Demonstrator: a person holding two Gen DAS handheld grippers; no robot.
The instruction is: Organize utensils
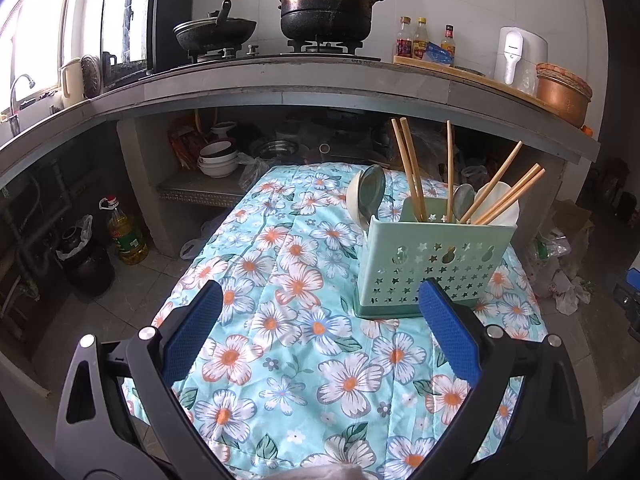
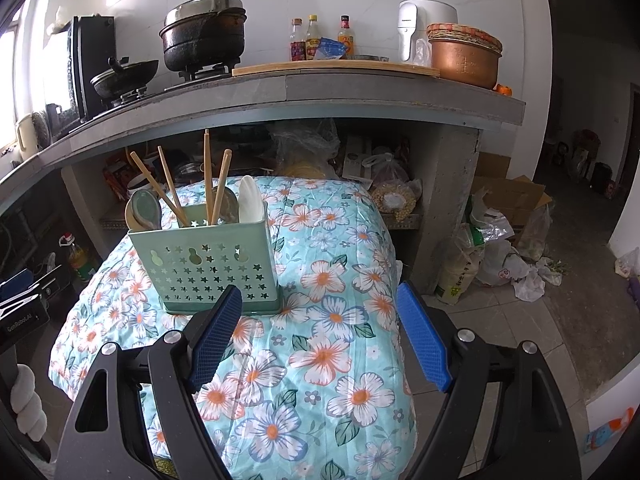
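Observation:
A pale green utensil holder (image 1: 434,260) (image 2: 208,264) with star cut-outs stands on the floral cloth (image 1: 288,300) (image 2: 320,320). Several wooden chopsticks (image 1: 410,164) (image 2: 208,172), spoons (image 1: 370,192) (image 2: 144,208) and a white ladle (image 2: 250,200) stick up out of it. My left gripper (image 1: 322,294) is open with nothing between its blue pads; the holder stands just beyond its right finger. My right gripper (image 2: 320,296) is also open and empty, and the holder stands just past its left finger.
Behind the cloth-covered table runs a concrete counter (image 1: 320,80) carrying a stove with a black pot (image 1: 328,8) and a wok (image 1: 216,32), sauce bottles (image 2: 312,40) and a copper pot (image 2: 464,56). Bowls (image 1: 218,156) sit beneath it. Bags and a cardboard box (image 2: 508,208) lie on the floor to the right.

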